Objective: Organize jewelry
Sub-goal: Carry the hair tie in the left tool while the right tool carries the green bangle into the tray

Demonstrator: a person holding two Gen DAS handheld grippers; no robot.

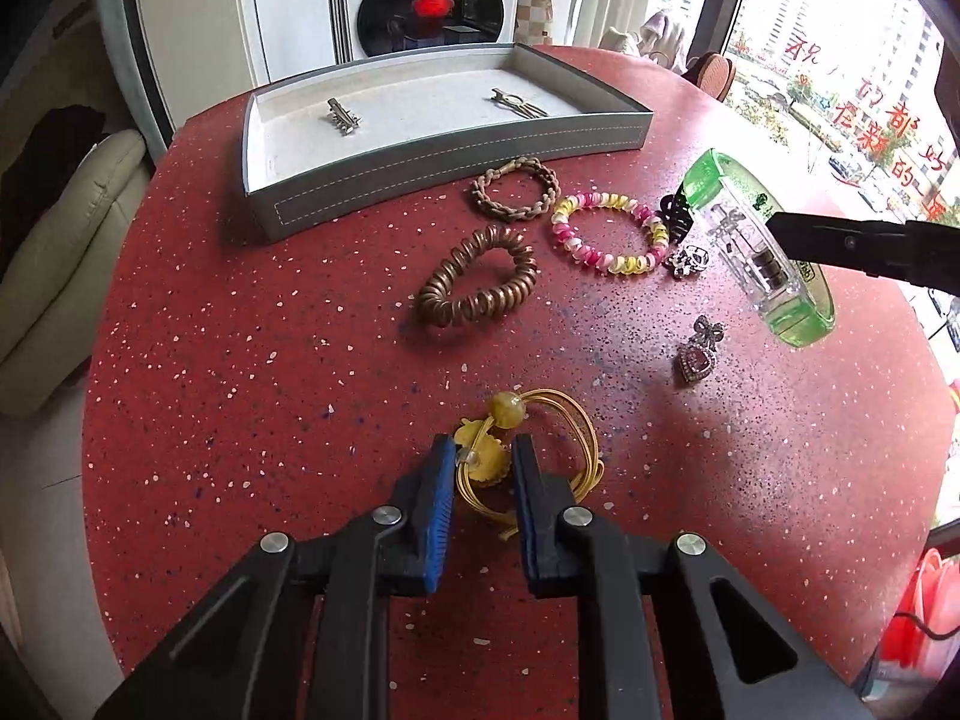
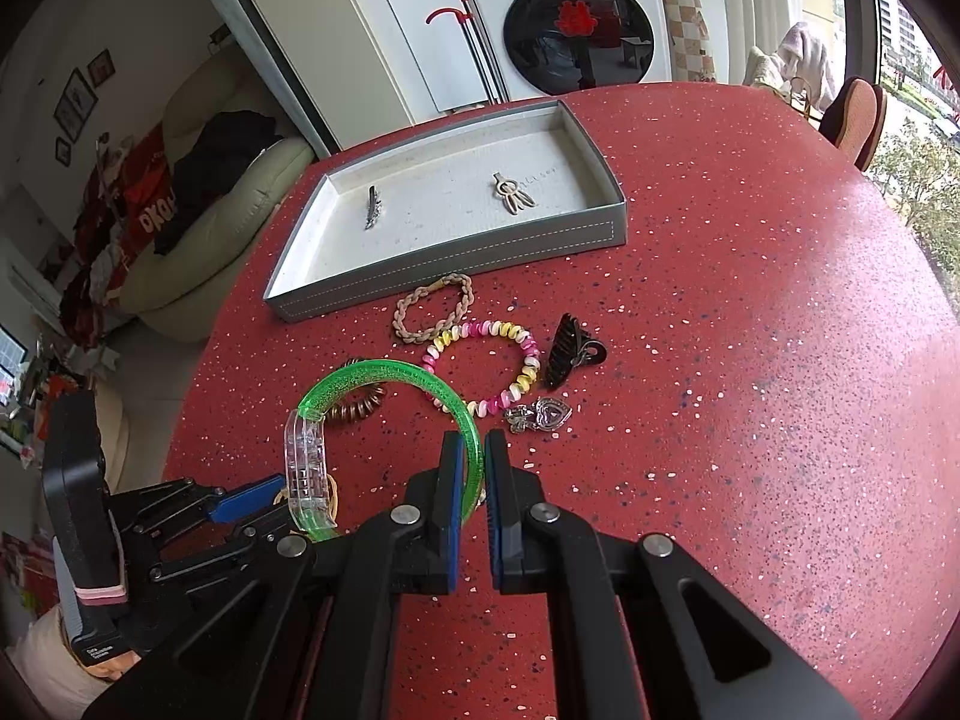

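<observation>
My left gripper (image 1: 483, 462) is down on the red speckled table (image 1: 270, 390), its blue pads pressed against the yellow flower ornament of a yellow hair tie (image 1: 540, 414) with beads. My right gripper (image 2: 474, 468) is shut on a green glitter bangle (image 2: 384, 369) with a clear clasp and holds it above the table; from the left wrist the bangle (image 1: 762, 240) hangs at the right. The grey tray (image 1: 420, 180) stands at the far side with two metal hair clips (image 1: 342, 117) inside.
Between the tray and the grippers lie a braided beige bracelet (image 1: 516, 189), a pink-yellow spiral tie (image 1: 591, 201), a copper spiral tie (image 1: 480, 303), a black claw clip (image 1: 675, 210), a silver pendant (image 1: 687, 261) and a heart brooch (image 1: 696, 360). The table edge curves away left and right.
</observation>
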